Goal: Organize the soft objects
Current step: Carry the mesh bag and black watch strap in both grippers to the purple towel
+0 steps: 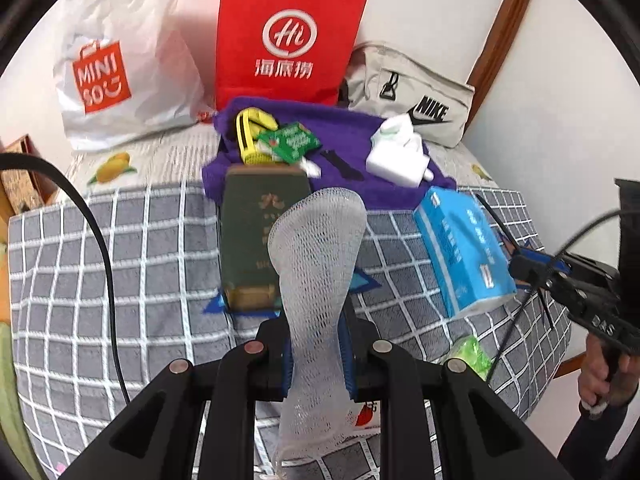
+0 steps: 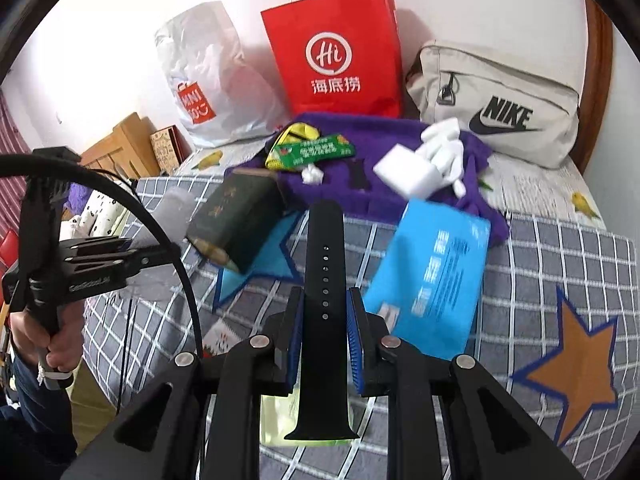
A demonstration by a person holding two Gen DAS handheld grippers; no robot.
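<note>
My left gripper is shut on a white mesh foam sleeve, which sticks up between the blue pads above the checked bedspread. My right gripper is shut on a black watch strap that stands upright between its pads. Each gripper shows in the other view: the right gripper at the right edge, the left gripper at the left. A purple towel lies behind, carrying a green packet, a yellow item, a white charger and a second black strap piece.
A dark green box and a blue tissue pack lie on the bedspread in front of the towel. Against the wall stand a white Miniso bag, a red paper bag and a beige Nike bag. A hand grips the left handle.
</note>
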